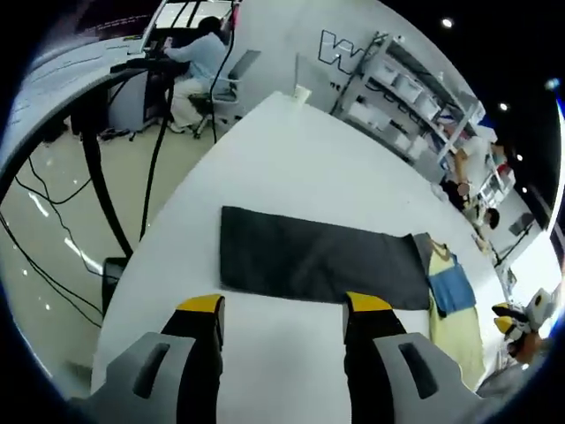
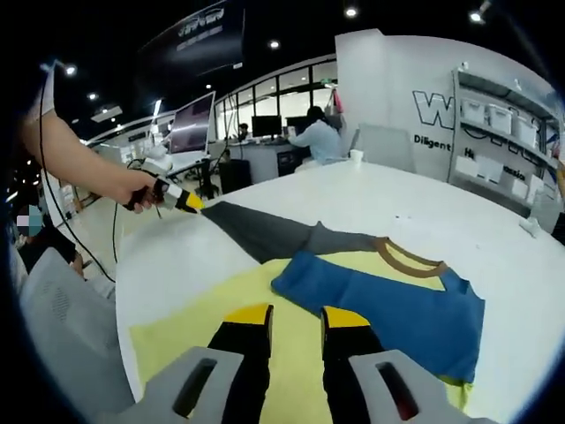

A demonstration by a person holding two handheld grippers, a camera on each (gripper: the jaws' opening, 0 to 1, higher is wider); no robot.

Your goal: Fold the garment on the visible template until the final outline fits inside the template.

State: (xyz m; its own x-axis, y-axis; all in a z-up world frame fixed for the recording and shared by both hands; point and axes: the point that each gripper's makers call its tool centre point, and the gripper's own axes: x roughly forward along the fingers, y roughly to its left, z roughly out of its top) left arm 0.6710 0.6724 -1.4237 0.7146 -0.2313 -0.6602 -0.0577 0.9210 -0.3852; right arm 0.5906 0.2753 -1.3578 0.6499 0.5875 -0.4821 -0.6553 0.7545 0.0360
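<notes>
A blue short-sleeved garment [image 2: 388, 314] with a brown collar lies flat at lower centre and right of the right gripper view, spread over a pale yellow template [image 2: 190, 322] that reaches toward the lower left of that frame; a dark grey cloth [image 2: 274, 231] runs from beside the collar up toward the left, all of it on a white table [image 2: 459, 230]. In the left gripper view the same grey cloth [image 1: 318, 258] stretches across the middle of the frame as a long rectangle, with the blue garment [image 1: 452, 288] and yellow template [image 1: 459, 340] at its right end, on the white table [image 1: 291, 159]. The right gripper [image 2: 294, 316] rises from the bottom of its view with yellow-tipped black jaws set a little apart and gripping nothing, poised over the yellow template just beside the garment's near edge. The left gripper [image 1: 282, 306] stands at the bottom of its own view, its jaws wide apart and empty, their tips at the near edge of the grey cloth. In the right gripper view that gripper [image 2: 181, 200] appears at upper left, held in a person's hand [image 2: 137, 190], its yellow tip at the far corner of the grey cloth. Shelving with white bins [image 1: 402, 97] lines the wall at upper right of the left gripper view, and a seated person [image 1: 199, 57] works at a desk at upper left.
</notes>
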